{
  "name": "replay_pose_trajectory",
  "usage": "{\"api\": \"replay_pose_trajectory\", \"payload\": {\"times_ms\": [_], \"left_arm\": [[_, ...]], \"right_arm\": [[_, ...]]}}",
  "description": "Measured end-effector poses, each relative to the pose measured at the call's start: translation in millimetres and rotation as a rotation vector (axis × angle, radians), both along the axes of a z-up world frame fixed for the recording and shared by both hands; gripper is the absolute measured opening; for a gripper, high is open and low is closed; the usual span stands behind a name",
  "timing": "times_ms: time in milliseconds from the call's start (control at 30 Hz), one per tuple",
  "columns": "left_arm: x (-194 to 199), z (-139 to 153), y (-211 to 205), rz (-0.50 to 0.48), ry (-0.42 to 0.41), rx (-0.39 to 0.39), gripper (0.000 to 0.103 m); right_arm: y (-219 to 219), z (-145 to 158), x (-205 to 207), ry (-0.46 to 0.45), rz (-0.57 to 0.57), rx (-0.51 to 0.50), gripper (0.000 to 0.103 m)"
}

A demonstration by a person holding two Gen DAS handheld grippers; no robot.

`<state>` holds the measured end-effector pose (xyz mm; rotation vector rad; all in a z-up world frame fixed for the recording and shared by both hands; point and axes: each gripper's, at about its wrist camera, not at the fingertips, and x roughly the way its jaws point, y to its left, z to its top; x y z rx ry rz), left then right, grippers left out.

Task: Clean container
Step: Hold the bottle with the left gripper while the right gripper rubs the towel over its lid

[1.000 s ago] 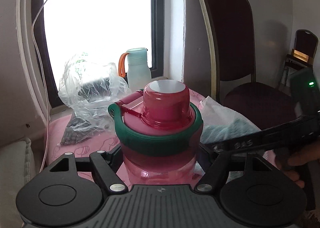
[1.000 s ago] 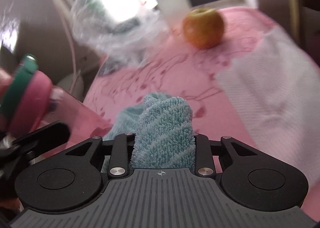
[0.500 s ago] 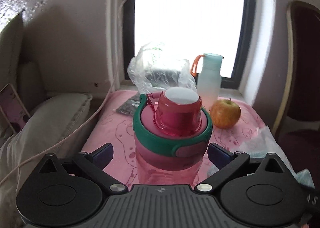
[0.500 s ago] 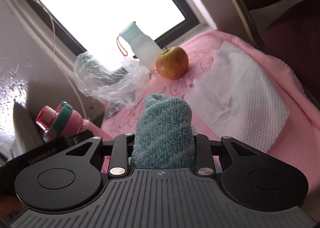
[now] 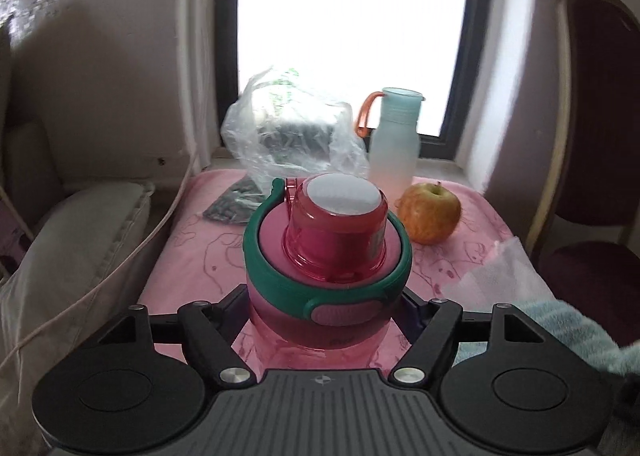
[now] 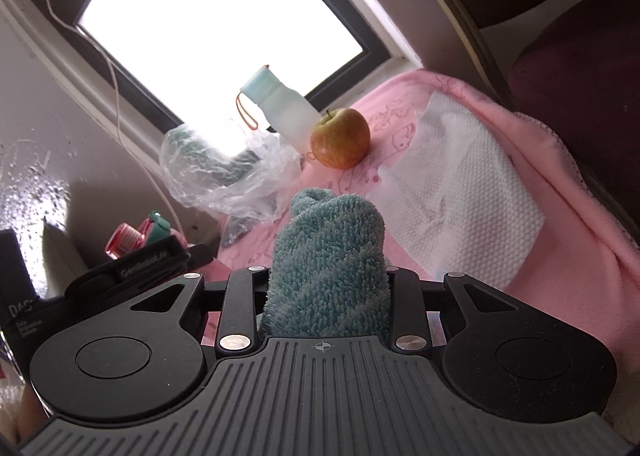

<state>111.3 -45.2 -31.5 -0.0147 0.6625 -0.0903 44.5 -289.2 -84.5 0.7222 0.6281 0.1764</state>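
Above the pink cloth, left gripper clamped on pink bottle (upright), right gripper on teal towel

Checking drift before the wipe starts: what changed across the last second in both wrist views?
The left gripper, shut on the pink bottle, swung from facing the chair to facing the window. The right gripper, shut on the teal cloth, pulled away from the bottle, which shrank at far left of its view. The apple, pale bottle, plastic bag and paper towel stayed put. Both grips are unchanged.
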Motion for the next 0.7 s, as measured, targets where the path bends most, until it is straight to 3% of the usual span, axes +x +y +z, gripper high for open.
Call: {"api": "replay_pose_trajectory", "payload": {"times_ms": [100, 233, 367, 533, 633, 700], "left_arm": [[-8.1, -1.3, 18.6, -0.224, -0.012, -0.01, 0.071], [-24.7, -8.8, 46.6, -0.446, -0.078, -0.023, 0.071], [-48.0, -15.6, 62.3, -0.514, -0.12, 0.003, 0.071], [-79.6, -23.7, 60.4, -0.566, -0.178, 0.11, 0.071], [-91.5, -27.1, 54.8, -0.596, -0.215, 0.171, 0.071], [-95.2, -27.8, 50.9, -0.611, -0.231, 0.202, 0.071]], "right_arm": [[3.5, 3.0, -0.8, -0.012, 0.01, -0.001, 0.033], [10.7, 7.5, -2.7, -0.04, 0.04, -0.015, 0.033], [22.9, 13.8, 2.5, -0.056, 0.093, -0.075, 0.033], [47.2, 38.2, 26.5, -0.086, 0.209, -0.157, 0.033], [68.6, 66.6, 43.9, -0.149, 0.358, -0.139, 0.033], [91.4, 80.3, 59.9, -0.132, 0.53, -0.152, 0.037]]}}
